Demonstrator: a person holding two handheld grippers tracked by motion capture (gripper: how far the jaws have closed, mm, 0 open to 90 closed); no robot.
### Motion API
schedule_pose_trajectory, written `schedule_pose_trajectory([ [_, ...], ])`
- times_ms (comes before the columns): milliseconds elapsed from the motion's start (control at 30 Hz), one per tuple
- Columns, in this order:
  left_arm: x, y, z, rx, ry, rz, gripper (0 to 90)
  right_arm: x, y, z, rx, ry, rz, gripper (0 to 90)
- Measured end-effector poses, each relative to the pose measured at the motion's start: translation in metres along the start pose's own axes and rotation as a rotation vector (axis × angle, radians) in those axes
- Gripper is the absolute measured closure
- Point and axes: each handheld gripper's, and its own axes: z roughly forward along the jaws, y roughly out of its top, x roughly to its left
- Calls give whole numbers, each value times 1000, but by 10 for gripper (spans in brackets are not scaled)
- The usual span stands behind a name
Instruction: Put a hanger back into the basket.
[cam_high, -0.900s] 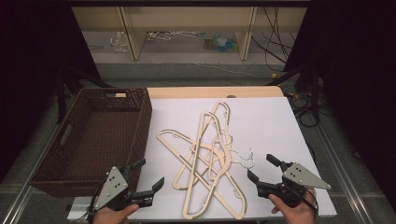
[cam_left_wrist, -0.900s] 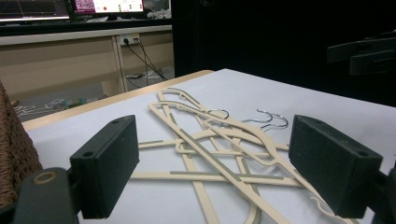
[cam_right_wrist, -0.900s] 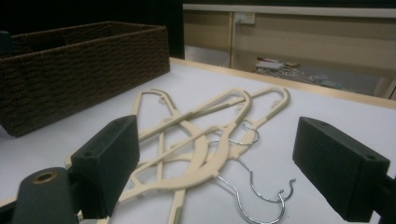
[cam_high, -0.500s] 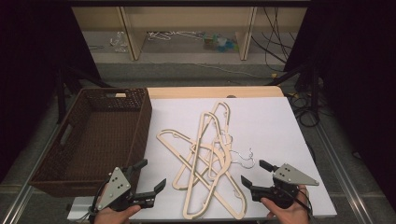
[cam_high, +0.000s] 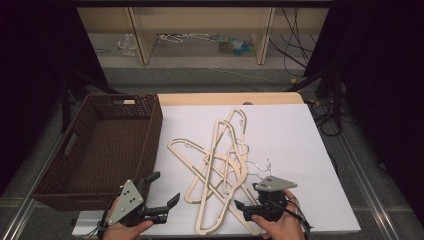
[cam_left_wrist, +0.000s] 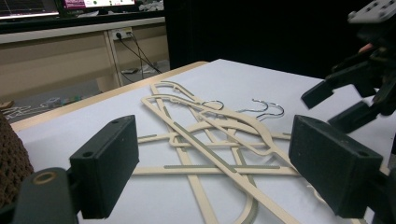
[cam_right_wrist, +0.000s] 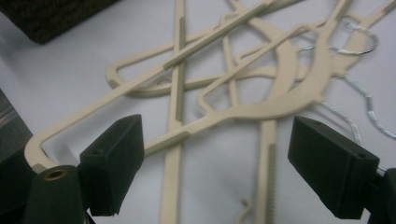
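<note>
A tangled pile of several cream plastic hangers (cam_high: 220, 165) with metal hooks (cam_high: 260, 167) lies on the white table top (cam_high: 290, 130). My left gripper (cam_high: 162, 190) is held open at the front edge, left of the pile, with nothing between its jaws. In the left gripper view the hangers (cam_left_wrist: 210, 135) lie beyond my open left gripper (cam_left_wrist: 219, 172). My right gripper (cam_high: 249, 196) hovers open over the pile's near right end. In the right gripper view my right gripper (cam_right_wrist: 229, 163) stands open just above the hangers (cam_right_wrist: 261, 107), apart from them.
A dark brown wicker basket (cam_high: 150, 130) stands along the table's left side, its inside bare. Its weave shows at the edge of the left gripper view (cam_left_wrist: 11, 163) and the right gripper view (cam_right_wrist: 46, 14). Shelves and cables lie beyond the table's far edge.
My right gripper has moved left and nearer, from beside the pile to over its near right end. The left gripper has stayed about where it was. Both stay open.
</note>
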Motion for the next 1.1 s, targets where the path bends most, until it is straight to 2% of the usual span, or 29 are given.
schedule_pose_trajectory([
  [33, 0, 0, 0, -1, -2, 3, 158, 8, 3, 11, 52, -2, -13, 206],
  [67, -1, 0, 0, -1, -4, 6, 158, 8, 3, 11, 52, -2, -13, 206],
  [133, -1, 0, 0, -4, -10, 7, 158, 16, 8, 26, 90, 0, -20, 250],
  [167, -1, 0, 0, -4, -10, 7, 158, 16, 8, 26, 90, 0, -20, 250],
  [200, -2, 0, 0, -5, -12, 7, 159, 21, 10, 35, 118, -14, 9, 251],
  [233, -1, 1, 0, -6, -15, 14, 159, 21, 10, 35, 118, -14, 9, 251],
  [267, -2, 1, 0, -9, -18, 8, 159, 20, 10, 39, 128, -17, -19, 253],
  [300, -3, 1, 0, -10, -20, 5, 159, 23, 12, 41, 145, -14, 10, 253],
  [333, -3, 1, 0, -9, -22, 12, 159, 22, 11, 44, 156, -17, -10, 254],
  [367, -3, 1, 0, -9, -25, 20, 159, 25, 12, 49, 180, -24, 17, 253],
  [400, -4, 1, 1, -17, -28, 9, 160, 26, 12, 51, 187, -25, 33, 254],
  [467, -5, 2, 1, -22, -34, 17, 159, 26, 12, 53, 191, -28, 44, 254],
  [533, -6, 2, 0, -27, -40, 27, 159, 26, 10, 56, 223, -46, 47, 254],
  [567, -7, 2, 0, -29, -42, 20, 159, 26, 10, 56, 223, -46, 47, 254],
  [633, -7, 2, 0, -31, -46, 26, 160, 23, 8, 56, 245, -32, 41, 279],
  [767, -8, 3, 0, -38, -55, 30, 160, 17, 8, 54, 247, -12, 37, 334],
  [900, -8, 4, -1, -37, -58, 34, 160, 8, 7, 49, 272, 6, 51, 367],
  [933, -8, 4, -1, -37, -59, 40, 160, 1, 6, 44, 286, 8, 59, 399],
  [1100, -8, 4, -1, -38, -60, 36, 160, -11, 7, 36, 296, 17, 85, 464],
])
